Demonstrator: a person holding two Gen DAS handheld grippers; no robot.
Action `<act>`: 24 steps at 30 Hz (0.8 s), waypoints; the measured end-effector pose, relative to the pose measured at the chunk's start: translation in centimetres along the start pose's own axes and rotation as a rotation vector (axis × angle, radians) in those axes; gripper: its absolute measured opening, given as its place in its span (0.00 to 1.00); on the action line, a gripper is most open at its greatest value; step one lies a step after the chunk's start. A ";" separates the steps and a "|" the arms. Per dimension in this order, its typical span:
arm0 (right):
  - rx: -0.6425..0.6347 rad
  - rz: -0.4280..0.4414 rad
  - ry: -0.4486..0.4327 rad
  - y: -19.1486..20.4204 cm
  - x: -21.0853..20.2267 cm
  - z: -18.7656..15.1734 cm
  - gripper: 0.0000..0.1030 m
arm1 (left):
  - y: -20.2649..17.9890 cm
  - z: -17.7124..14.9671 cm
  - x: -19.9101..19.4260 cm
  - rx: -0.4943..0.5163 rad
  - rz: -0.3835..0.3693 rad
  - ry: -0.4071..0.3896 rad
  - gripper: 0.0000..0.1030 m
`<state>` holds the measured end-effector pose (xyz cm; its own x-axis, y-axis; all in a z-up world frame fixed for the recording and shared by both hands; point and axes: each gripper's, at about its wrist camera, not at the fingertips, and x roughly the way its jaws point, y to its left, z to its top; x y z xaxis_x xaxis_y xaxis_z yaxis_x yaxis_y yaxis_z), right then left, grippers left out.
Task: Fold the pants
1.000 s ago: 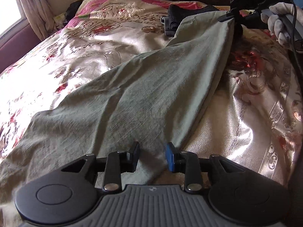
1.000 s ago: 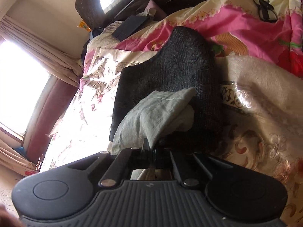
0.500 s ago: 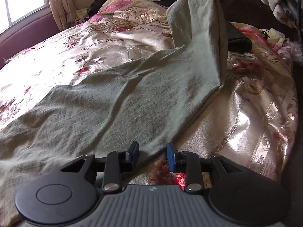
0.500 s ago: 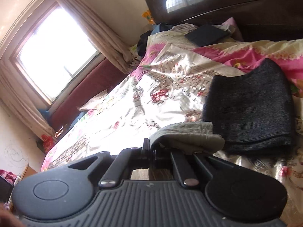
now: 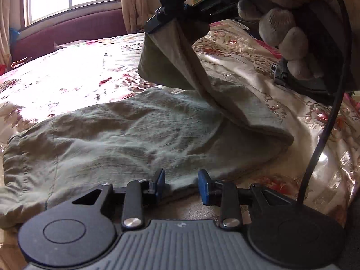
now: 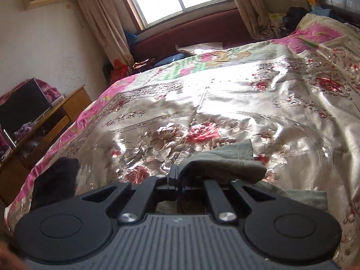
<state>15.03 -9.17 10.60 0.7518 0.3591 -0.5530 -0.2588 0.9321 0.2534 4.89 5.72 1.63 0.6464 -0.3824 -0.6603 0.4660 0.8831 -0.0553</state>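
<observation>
Left wrist view: the olive-green linen pants [image 5: 126, 139] lie on the floral satin bedspread [image 5: 74, 76]; the left gripper [image 5: 181, 183] hovers unclenched at their near edge, its jaws bracketing the cloth without pressing it. The right gripper [image 5: 157, 25], a second ago far up the bed, now carries the hem overhead, doubling the leg toward the waist.

Right wrist view: the right gripper [image 6: 177, 177] stays clenched on the hem.

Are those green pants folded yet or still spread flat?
Mid-fold: the right claw holds the pants leg end lifted, doubling it back over the rest.
</observation>
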 end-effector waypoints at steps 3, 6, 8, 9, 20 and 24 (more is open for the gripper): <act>-0.231 0.008 0.052 5.5 2.9 -1.6 0.04 | 1.4 -1.1 -1.5 -0.053 -0.008 -0.022 0.45; -0.510 0.014 0.104 10.4 4.7 -4.4 0.04 | 1.9 -2.3 -2.5 -0.083 0.004 -0.038 0.45; -0.769 0.029 0.105 13.7 5.1 -7.1 0.04 | 2.4 -2.9 -2.9 -0.110 0.000 -0.047 0.45; -0.853 0.039 0.102 14.6 5.0 -8.1 0.04 | 2.7 -3.2 -3.2 -0.128 -0.004 -0.054 0.45; -1.001 0.035 0.134 17.5 6.6 -11.1 0.08 | 4.0 -4.2 -3.6 -0.189 -0.048 -0.092 0.45; -1.017 0.040 0.127 18.1 6.7 -11.3 0.18 | 4.3 -4.6 -3.9 -0.197 -0.056 -0.103 0.45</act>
<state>8.55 10.65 2.55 0.6768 0.3385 -0.6538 -0.7186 0.4969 -0.4866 1.59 12.22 0.50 0.6857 -0.4495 -0.5724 0.3828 0.8917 -0.2417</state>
